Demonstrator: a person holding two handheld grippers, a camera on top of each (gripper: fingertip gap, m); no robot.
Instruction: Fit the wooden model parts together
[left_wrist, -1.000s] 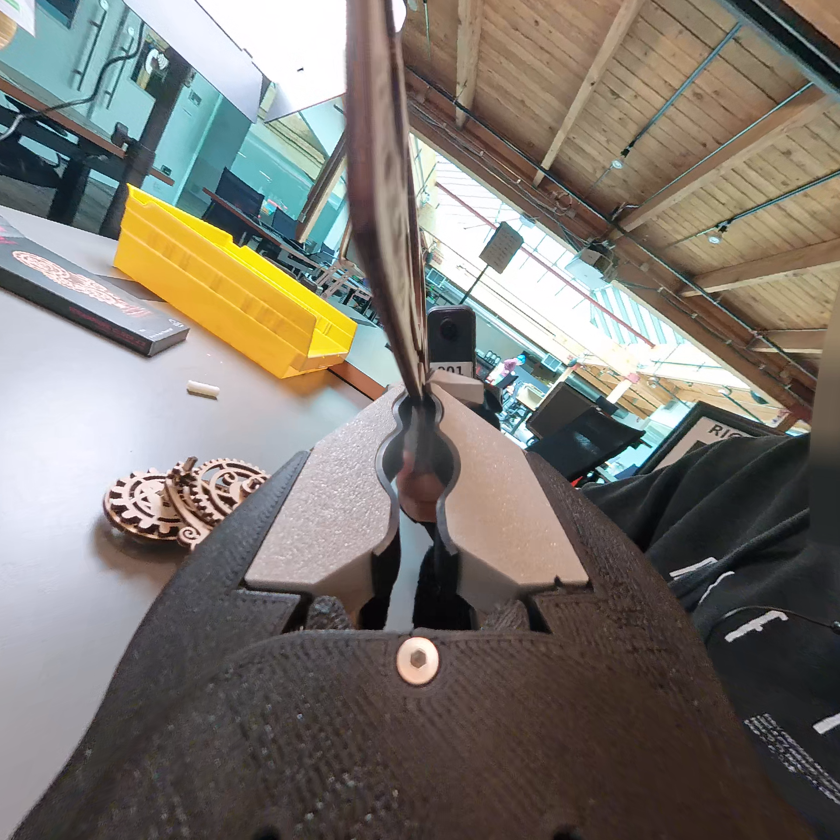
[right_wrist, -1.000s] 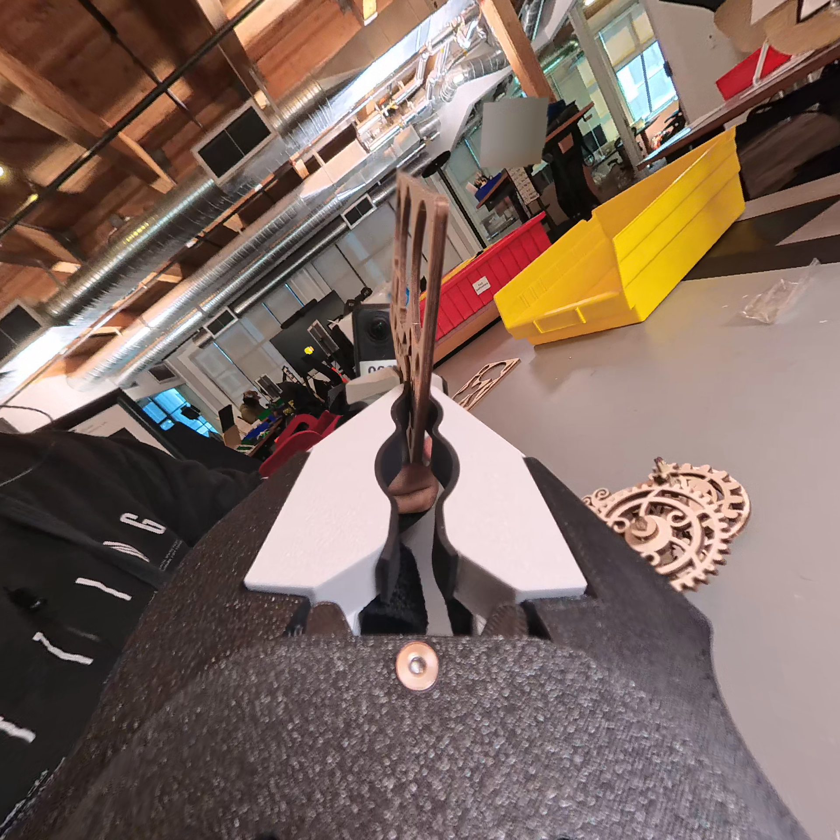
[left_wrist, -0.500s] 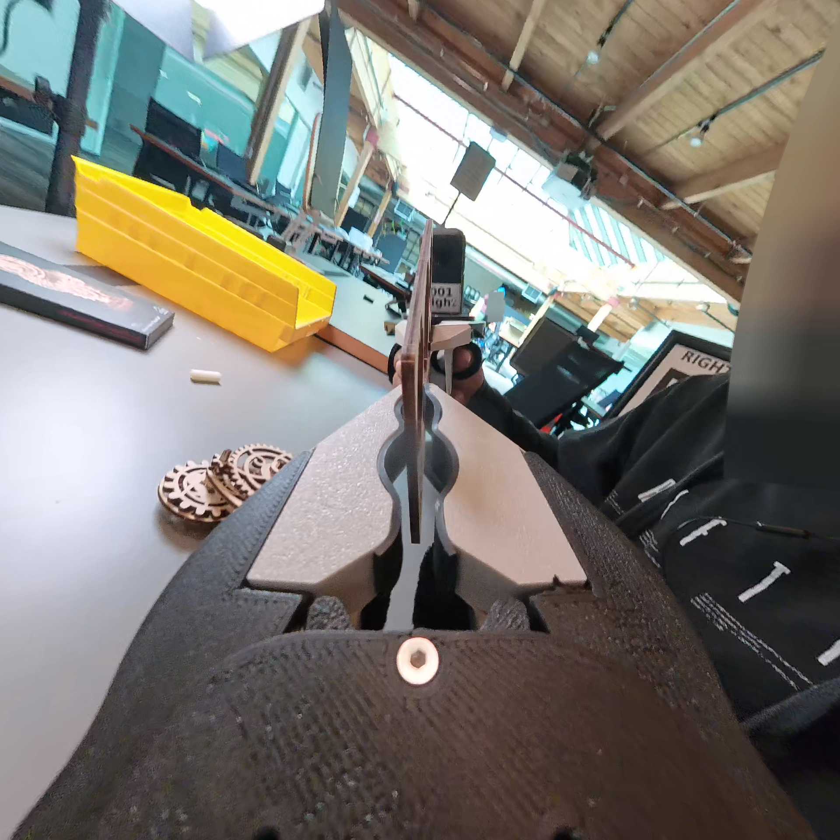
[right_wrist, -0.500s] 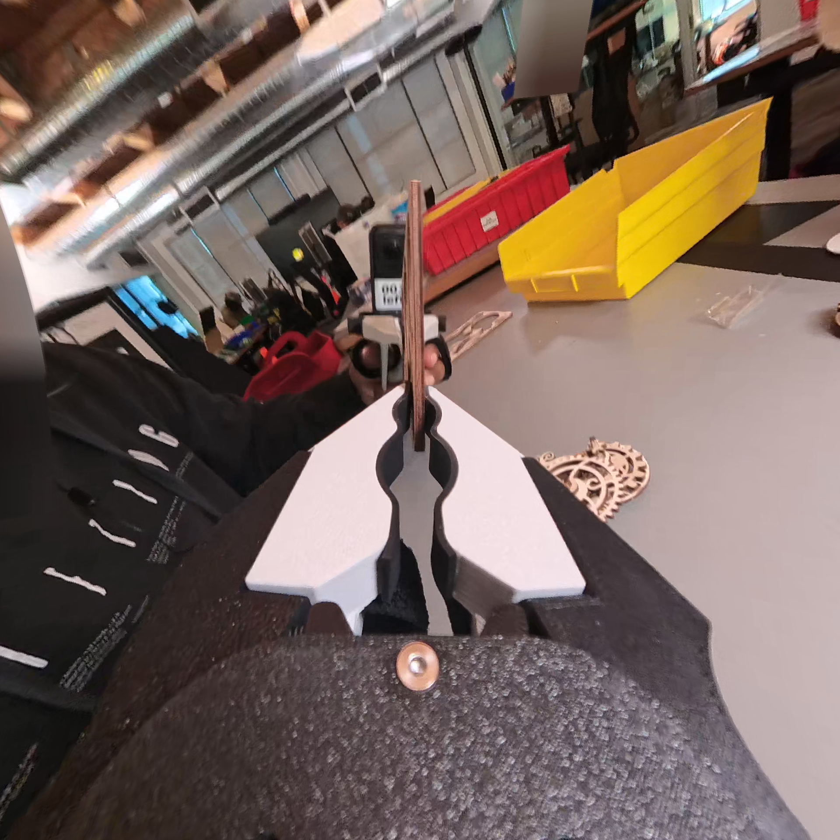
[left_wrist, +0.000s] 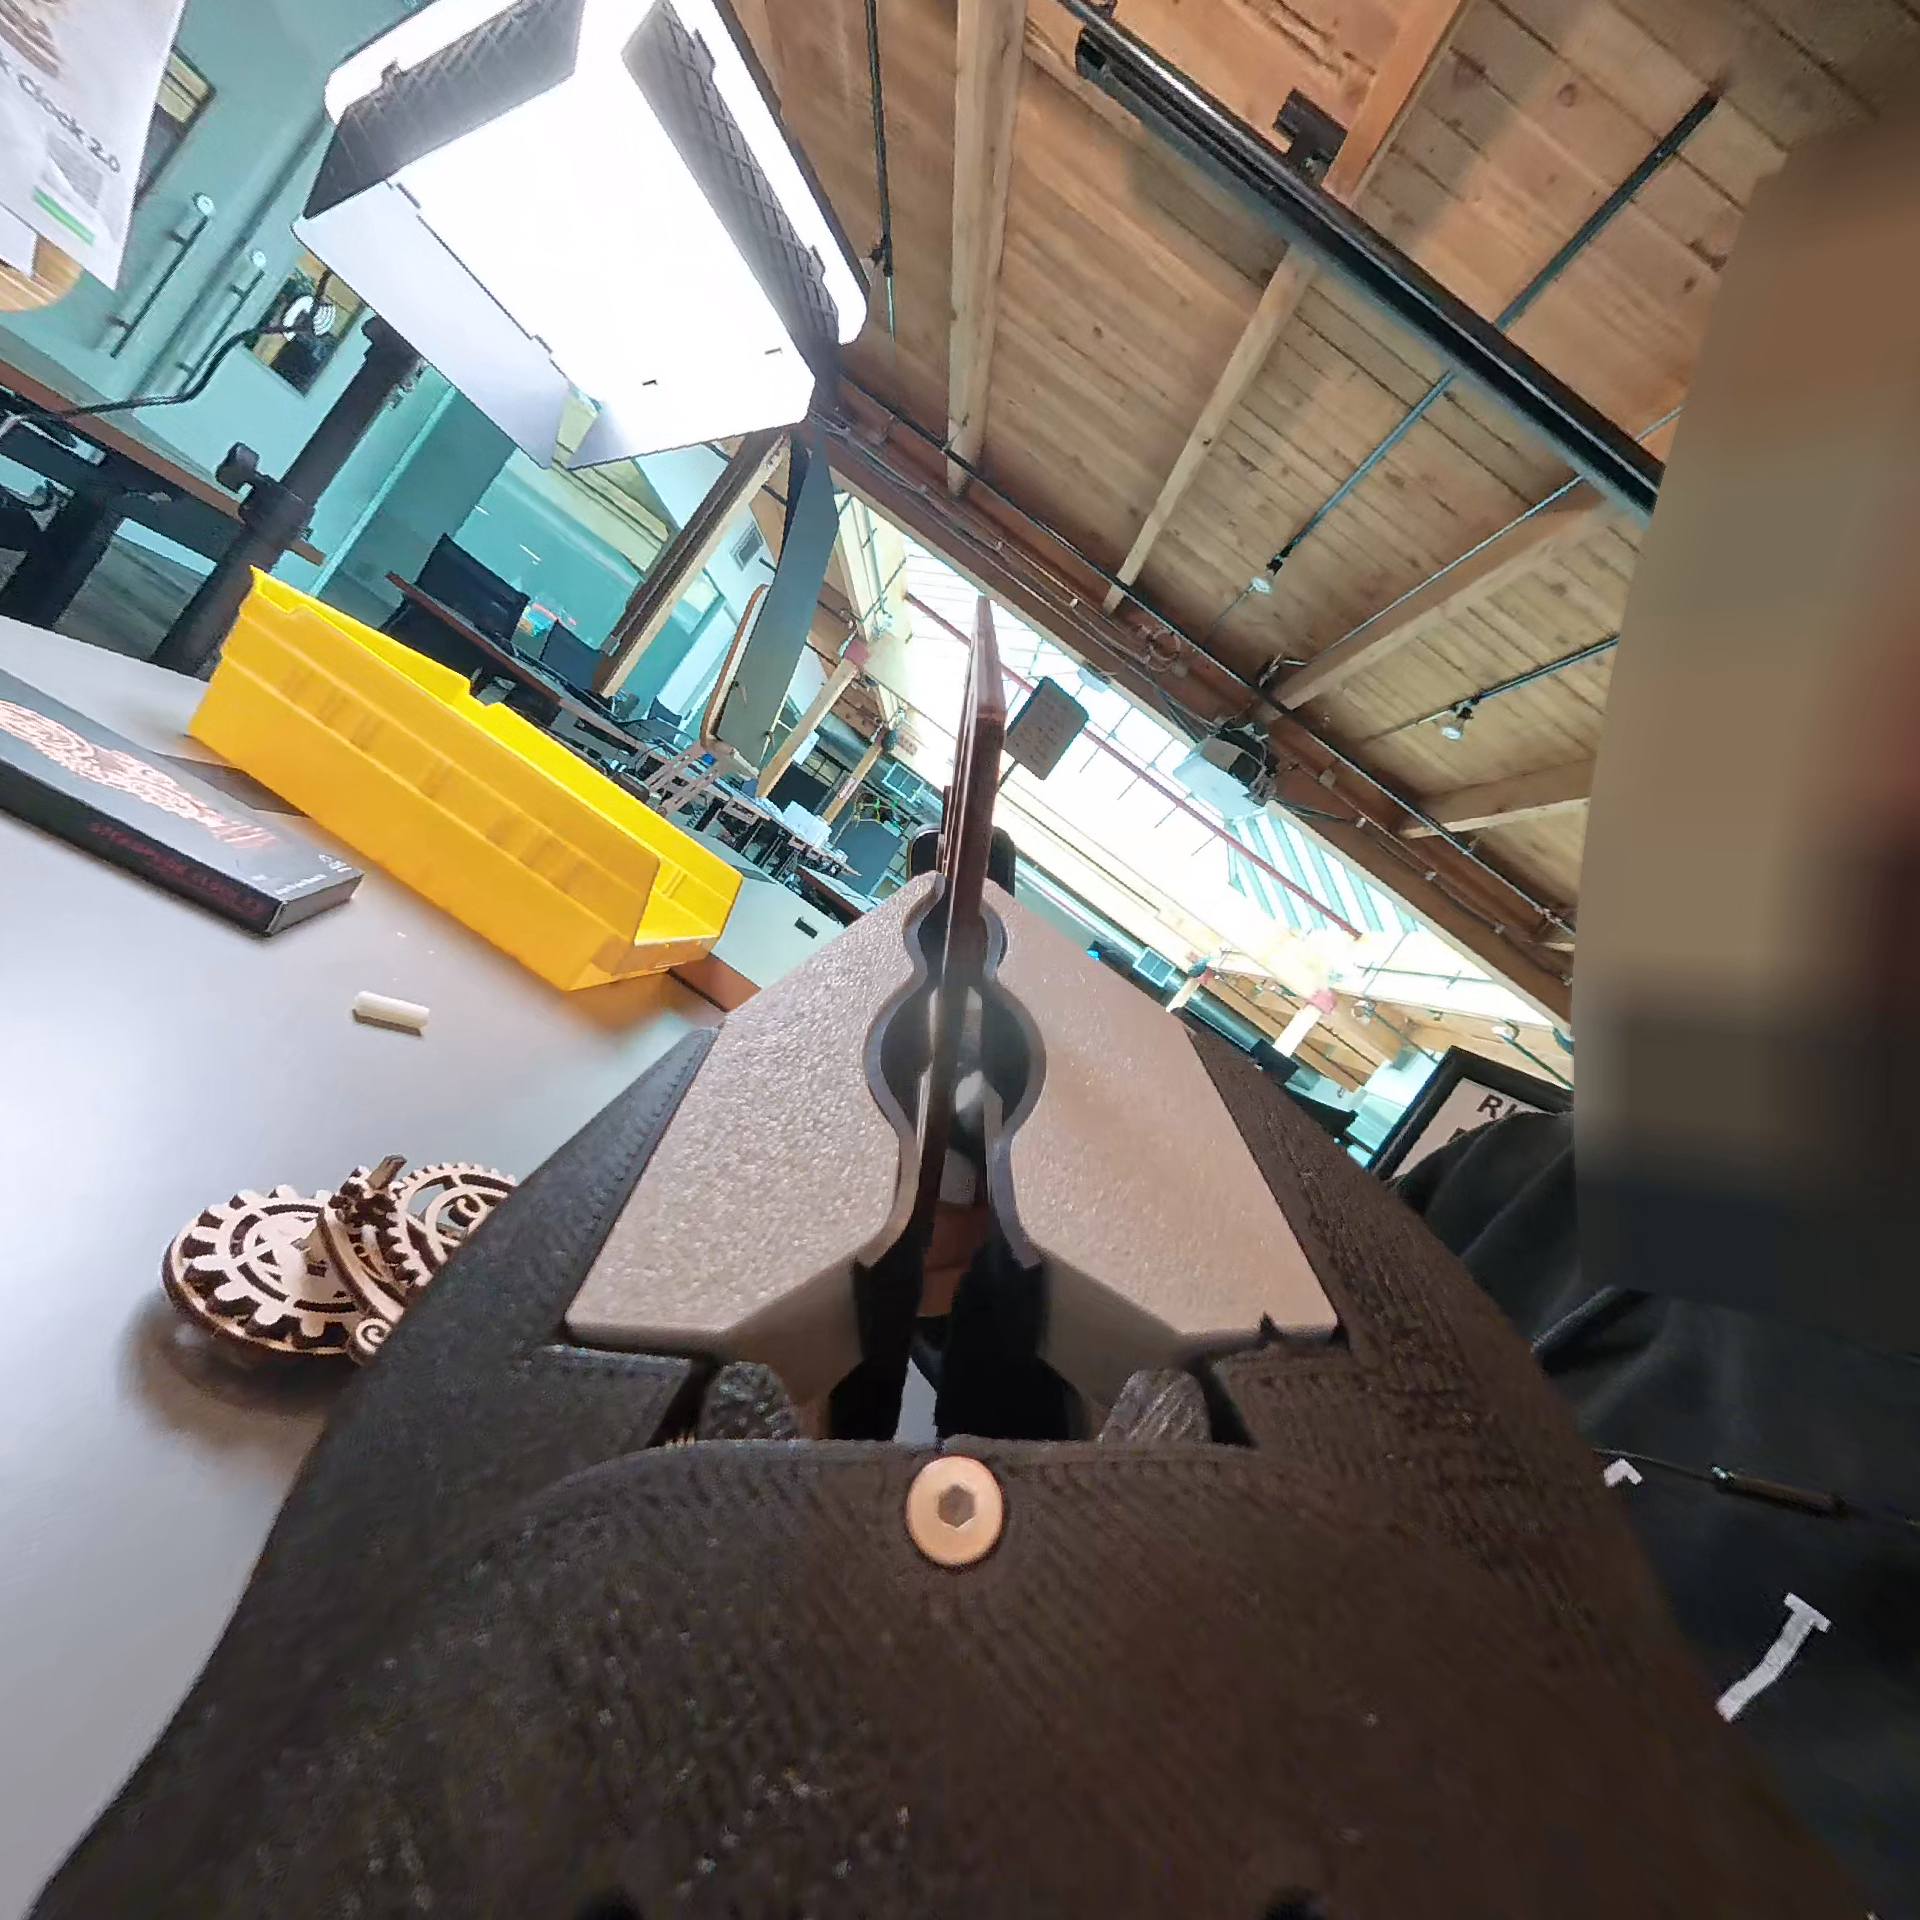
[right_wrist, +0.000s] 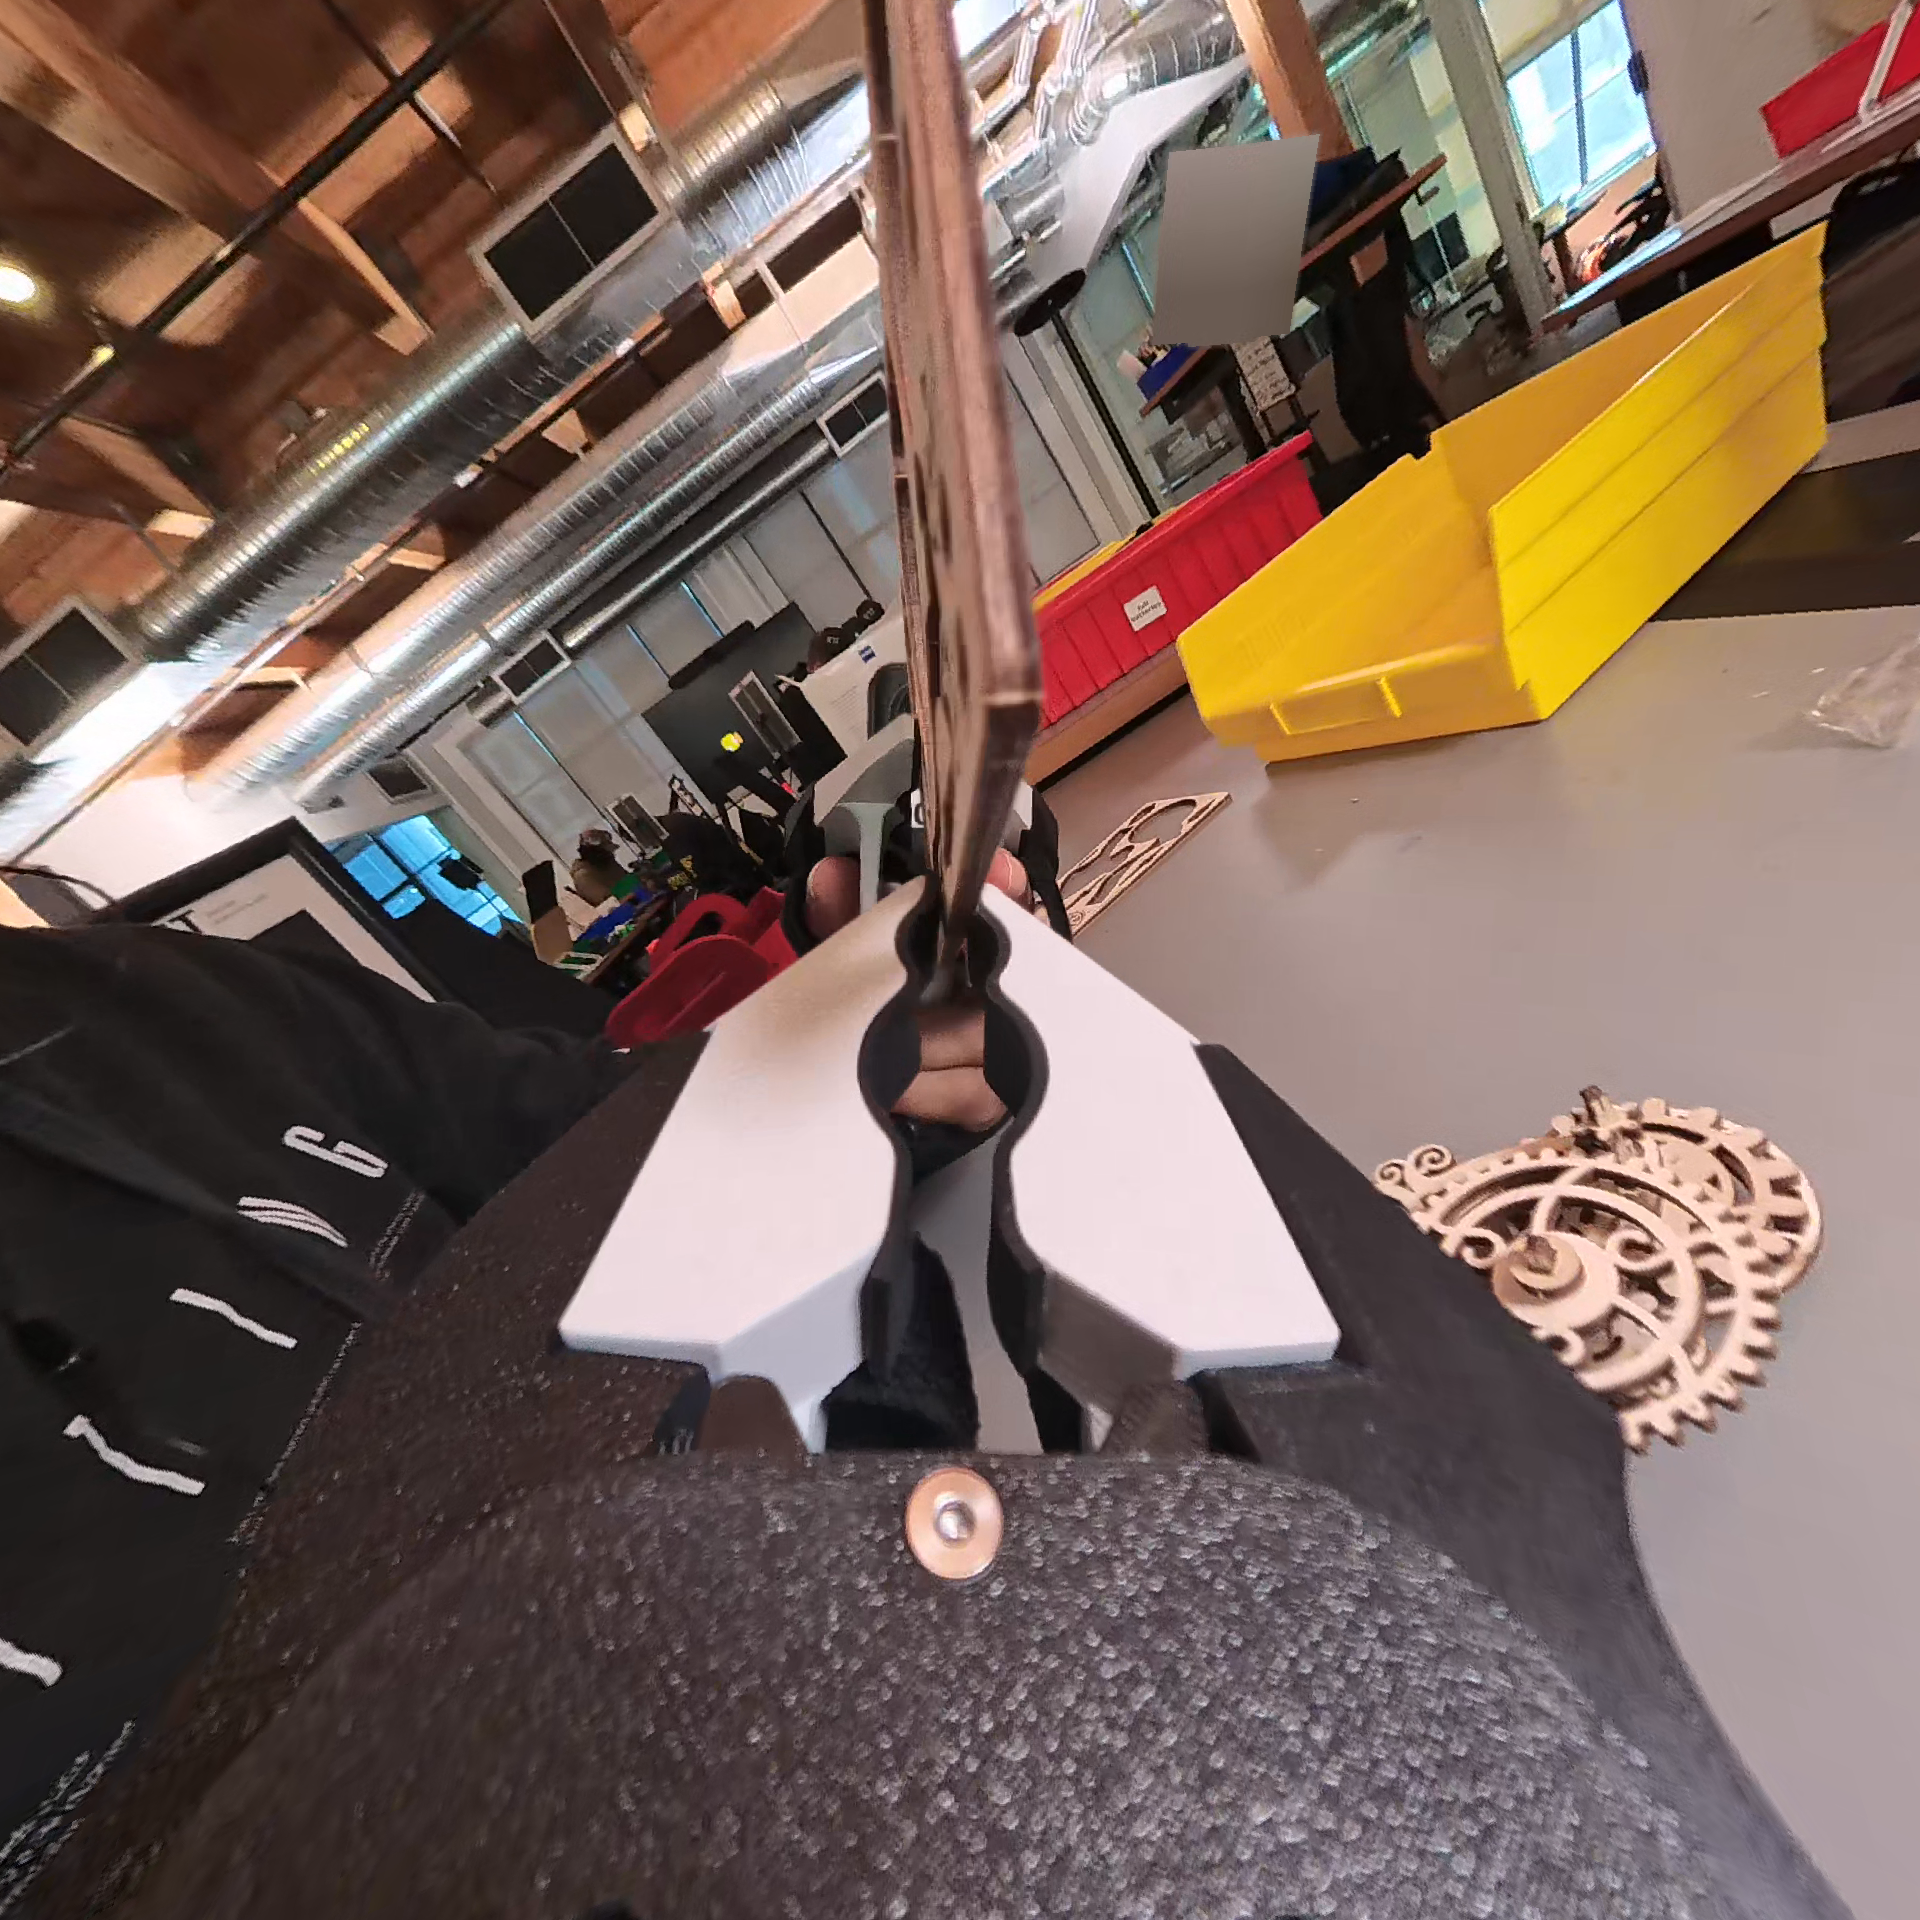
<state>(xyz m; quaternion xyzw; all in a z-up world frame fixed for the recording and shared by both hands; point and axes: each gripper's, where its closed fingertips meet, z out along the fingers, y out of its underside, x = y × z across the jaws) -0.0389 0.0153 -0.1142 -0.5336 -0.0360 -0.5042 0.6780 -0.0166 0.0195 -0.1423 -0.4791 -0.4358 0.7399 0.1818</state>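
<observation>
Two hand-held grippers faced each other above a smooth grey counter, each clamped on the same thin, dark-edged wooden panel seen edge-on. The left hand-held gripper had its textured grey fingers closed on the wooden panel, which rose as a narrow blade past the tips and ran back between the scalloped inner faces. The right hand-held gripper pinched the wooden panel only at its tips; its pale, matte fingers met the lower edge, and the sheet stood tall and tilted slightly, showing laser-cut openings along one face.

On the counter lay a filigree gear assembly of pale plywood, with toothed wheels and scrollwork, just right of the right hand-held gripper and left of the left one. Farther off sat a flat cut-out wooden sheet, a glossy yellow bin, a dark flat box and a small white peg. Bare counter lay between the gears and the bin. A person's black sleeve bordered the inner side.
</observation>
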